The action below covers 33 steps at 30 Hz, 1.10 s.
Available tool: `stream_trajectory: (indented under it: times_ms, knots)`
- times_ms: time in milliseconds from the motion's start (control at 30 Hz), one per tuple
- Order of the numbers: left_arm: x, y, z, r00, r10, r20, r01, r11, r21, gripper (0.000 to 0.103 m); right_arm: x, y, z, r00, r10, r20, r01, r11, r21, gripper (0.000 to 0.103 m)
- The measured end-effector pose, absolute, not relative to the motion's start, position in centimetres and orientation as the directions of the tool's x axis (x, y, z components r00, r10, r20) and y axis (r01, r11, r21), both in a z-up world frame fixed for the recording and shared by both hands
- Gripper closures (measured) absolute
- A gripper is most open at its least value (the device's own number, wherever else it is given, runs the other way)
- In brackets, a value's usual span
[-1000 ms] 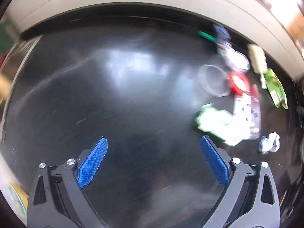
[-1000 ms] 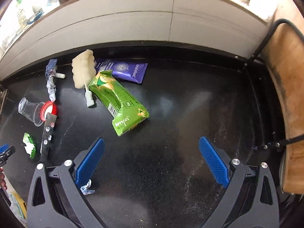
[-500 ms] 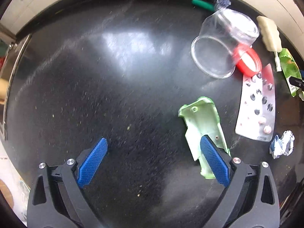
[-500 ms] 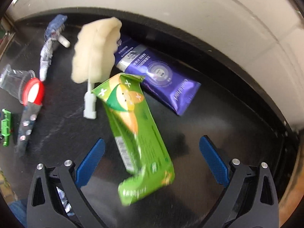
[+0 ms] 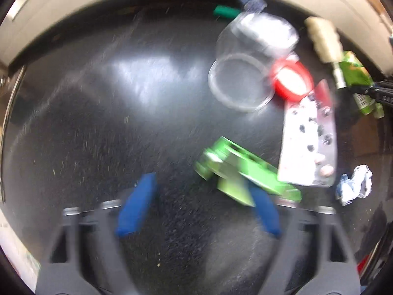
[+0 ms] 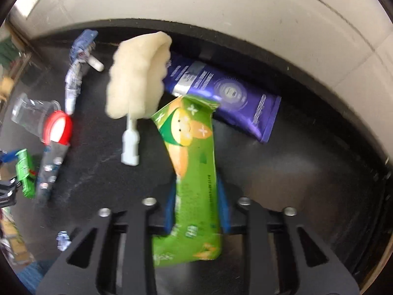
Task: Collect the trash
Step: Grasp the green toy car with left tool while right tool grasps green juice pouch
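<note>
In the left wrist view a green plastic piece point(image 5: 240, 172) lies on the black tabletop point(image 5: 122, 135) against my left gripper's point(image 5: 199, 184) right-hand finger. The jaws are closing, and the other finger point(image 5: 137, 204) is still apart from the piece; the picture is blurred. In the right wrist view a green snack packet point(image 6: 191, 162) runs lengthwise between the blue pads of my right gripper point(image 6: 196, 182). Those jaws are closing and both pads press its sides. The same packet point(image 5: 356, 78) shows at the far right of the left wrist view.
Beside the green piece lie a blister pack point(image 5: 309, 142), a clear cup point(image 5: 240, 86), a red lid point(image 5: 291, 81) and crumpled foil point(image 5: 355, 184). A cream foam swab point(image 6: 137, 73), a purple tube point(image 6: 226, 93) and a blue wrapper point(image 6: 78, 59) lie near the packet. A pale wall point(image 6: 221, 7) bounds the table.
Both grippers came down over the trash and their jaws narrowed. The right one closed on the green packet. The green plastic piece tipped and shifted against the left gripper's finger.
</note>
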<state>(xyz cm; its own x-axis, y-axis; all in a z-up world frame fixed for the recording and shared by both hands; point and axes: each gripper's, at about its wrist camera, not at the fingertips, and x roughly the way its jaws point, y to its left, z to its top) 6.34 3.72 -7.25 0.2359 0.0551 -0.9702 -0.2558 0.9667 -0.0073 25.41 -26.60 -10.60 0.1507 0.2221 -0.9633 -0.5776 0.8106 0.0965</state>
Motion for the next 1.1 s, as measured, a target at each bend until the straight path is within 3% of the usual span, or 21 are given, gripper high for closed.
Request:
stream_trajectory:
  times_ms: [67,367,533,567,600,633,667,767,900,933,1000,1100]
  knots:
    - [6.8,4.3,-6.8,0.234,-0.003,-0.972,-0.276,0.959,-0.069,0.103,24.4,-27.3,-10.2,0.174,0.229,-0.958,-0.550,0.829,0.098,0.076]
    - [6.7,5.6,-3.4,0.307,-0.056,-0.950,-0.249,0.959,-0.137,0.103,18.9,-31.9,-7.8,0.250,0.240,-0.938,-0.450,0.886,0.107,0.075]
    - [5.8,5.9,-2.7,0.277,-0.010,-0.961,-0.210,0.975,-0.071,0.101,16.2,-34.1,-7.3,0.269,0.220,-0.938,-0.380,0.919,0.106,0.072]
    - [5.6,5.8,-2.6,0.266,0.019,-0.964,-0.214,0.976,-0.040,0.089,16.3,-34.9,-7.1,0.270,0.219,-0.938,-0.373,0.921,0.108,0.071]
    - [5.1,5.8,-2.6,0.262,0.033,-0.965,-0.224,0.974,-0.027,0.056,16.0,-35.4,-7.1,0.271,0.218,-0.937,-0.364,0.925,0.110,0.071]
    - [4.8,5.9,-3.1,0.268,0.038,-0.963,-0.238,0.971,-0.028,0.037,16.3,-35.8,-7.2,0.272,0.217,-0.937,-0.360,0.926,0.110,0.071]
    - [4.1,6.0,-2.9,0.288,0.026,-0.957,-0.260,0.964,-0.052,0.025,16.0,-36.1,-7.2,0.275,0.214,-0.937,-0.353,0.929,0.109,0.071]
    - [3.4,6.2,-2.9,0.296,-0.072,-0.952,-0.288,0.944,-0.161,0.025,15.9,-37.2,-7.2,0.273,0.210,-0.939,-0.343,0.933,0.110,0.071]
    - [5.5,5.6,-4.7,0.265,-0.036,-0.964,-0.320,0.939,-0.123,0.029,15.8,-37.1,-7.2,0.268,0.218,-0.939,-0.337,0.934,0.120,0.070]
    - [6.0,5.6,-5.4,0.248,-0.039,-0.968,-0.330,0.936,-0.122,0.034,15.6,-37.1,-7.1,0.269,0.218,-0.938,-0.339,0.933,0.120,0.070]
    - [6.8,5.6,-6.6,0.241,-0.065,-0.968,-0.343,0.928,-0.147,0.072,15.5,-37.2,-7.1,0.268,0.218,-0.938,-0.344,0.932,0.118,0.070]
    - [7.3,5.7,-6.8,0.256,-0.075,-0.964,-0.341,0.926,-0.163,0.072,15.5,-37.6,-6.9,0.272,0.216,-0.938,-0.334,0.935,0.118,0.070]
